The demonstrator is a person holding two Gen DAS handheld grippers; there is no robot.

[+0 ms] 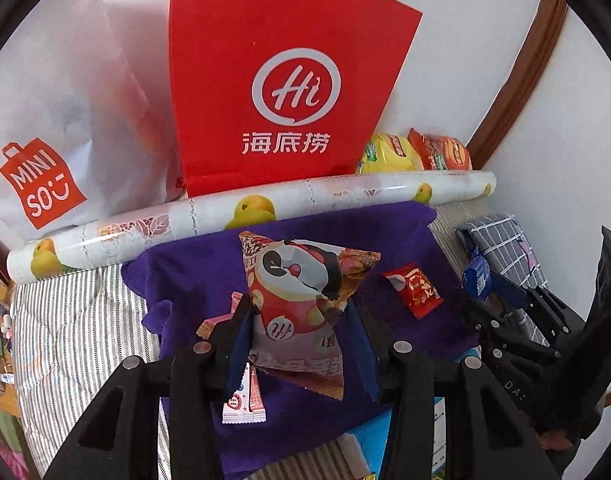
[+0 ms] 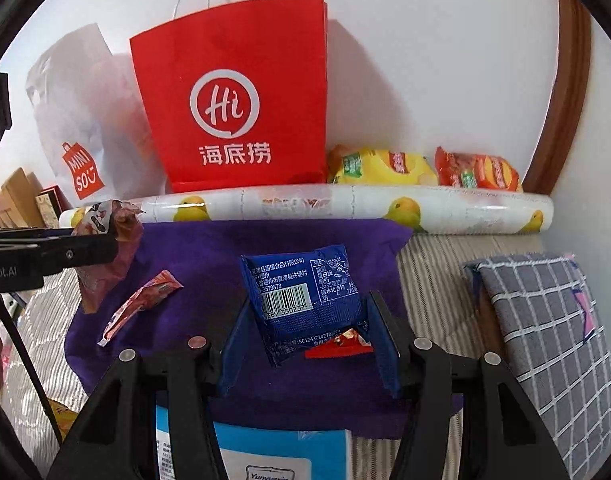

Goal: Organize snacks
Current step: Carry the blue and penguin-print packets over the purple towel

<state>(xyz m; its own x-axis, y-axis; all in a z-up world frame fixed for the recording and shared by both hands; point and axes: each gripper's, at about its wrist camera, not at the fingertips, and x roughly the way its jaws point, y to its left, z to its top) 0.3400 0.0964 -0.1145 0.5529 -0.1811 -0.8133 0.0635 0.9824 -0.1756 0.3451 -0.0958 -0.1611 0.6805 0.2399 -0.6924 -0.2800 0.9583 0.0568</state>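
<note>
The left gripper is clamping a puffy triangular snack pouch printed with a cartoon penguin, its blue-padded fingers pressing on the pouch's two sides and holding it clear of the purple fleece cloth spread over the striped bedding. The right gripper is gripping a flat blue foil snack packet with a white barcode in the same way, the packet standing up between its jaws above the same cloth. The relation that is deciding the coming move appears to be the one between these two loads and the red paper carrier bag with the white round logo, which is standing upright against the wall behind the rolled lemon-print sheet: it is lying straight ahead of and above both grippers, its mouth facing up. In the right wrist view the bag is sitting a little left of centre, and the left gripper is reaching in from that left edge, so neither hand is clearly nearer. A small red candy wrapper and a slim pink sachet are lying loose on the cloth, not yet sorted.
</note>
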